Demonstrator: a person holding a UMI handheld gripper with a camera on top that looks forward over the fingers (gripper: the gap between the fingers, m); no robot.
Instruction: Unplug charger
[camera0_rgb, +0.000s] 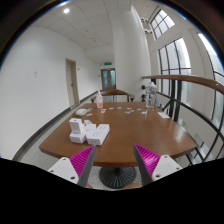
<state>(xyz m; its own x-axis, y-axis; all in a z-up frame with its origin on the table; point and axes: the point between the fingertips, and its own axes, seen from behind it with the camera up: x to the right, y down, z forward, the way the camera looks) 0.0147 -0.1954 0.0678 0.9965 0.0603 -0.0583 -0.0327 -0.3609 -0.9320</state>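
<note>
Claw (113, 160) open, nothing between fingers; white chargers (88, 130) on table (135, 135) beyond

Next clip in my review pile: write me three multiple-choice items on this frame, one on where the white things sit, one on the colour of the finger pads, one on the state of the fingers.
1. Where do the white boxy items lie?
A. On the floor under the table
B. On the wooden table, beyond the fingers
C. Between the fingers

2. What colour are the pads on the fingers?
A. Magenta
B. Green
C. Yellow

3. What state is the gripper in?
A. Shut on a white item
B. Shut on the table edge
C. Open, holding nothing

Answers:
1 B, the white items rest on the tabletop ahead of the fingers, toward the left finger's side.
2 A, both inner faces show bright magenta.
3 C, a wide gap separates the fingers and only the table's near edge shows between them.
</note>
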